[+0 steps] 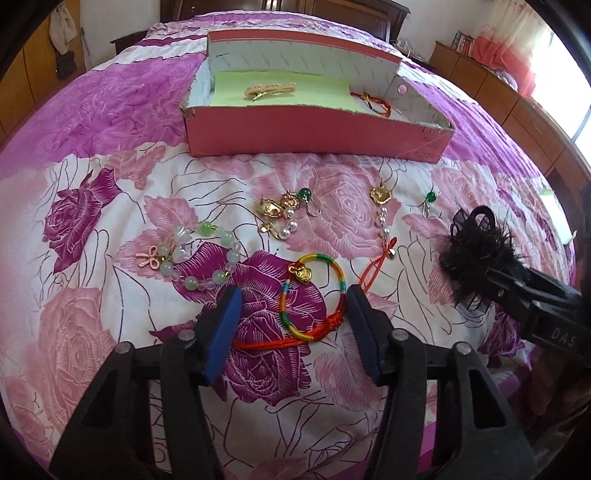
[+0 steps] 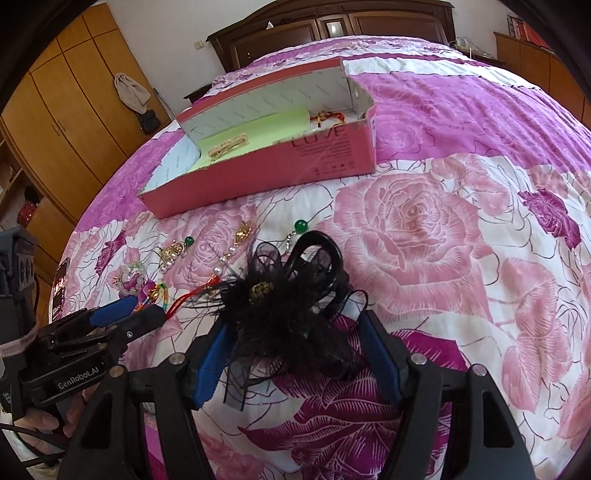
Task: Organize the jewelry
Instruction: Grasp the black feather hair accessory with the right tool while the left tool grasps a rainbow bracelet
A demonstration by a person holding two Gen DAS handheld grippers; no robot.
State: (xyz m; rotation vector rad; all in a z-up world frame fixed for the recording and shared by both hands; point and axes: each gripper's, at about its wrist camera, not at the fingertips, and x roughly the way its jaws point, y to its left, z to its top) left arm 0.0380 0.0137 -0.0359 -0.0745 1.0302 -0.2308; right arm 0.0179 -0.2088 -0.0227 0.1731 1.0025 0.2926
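Observation:
A pink box (image 1: 317, 136) sits on the bed, holding a gold hair clip (image 1: 269, 90) on green paper and a red string bracelet (image 1: 373, 101). My left gripper (image 1: 293, 299) is open, its blue pads on either side of a rainbow cord bracelet (image 1: 314, 291) with a gold charm. A green bead bracelet (image 1: 195, 254), gold pearl earrings (image 1: 284, 214), a pearl drop earring (image 1: 382, 210) and a green bead earring (image 1: 428, 201) lie on the cover. My right gripper (image 2: 295, 325) is shut on a black feather hair clip (image 2: 288, 295), also seen in the left wrist view (image 1: 472, 251).
The floral pink bedspread (image 2: 443, 240) covers the whole bed. The pink box (image 2: 258, 162) lies toward the headboard (image 2: 332, 29). Wooden wardrobes (image 2: 74, 103) stand on the left and low cabinets (image 1: 517, 107) on the right.

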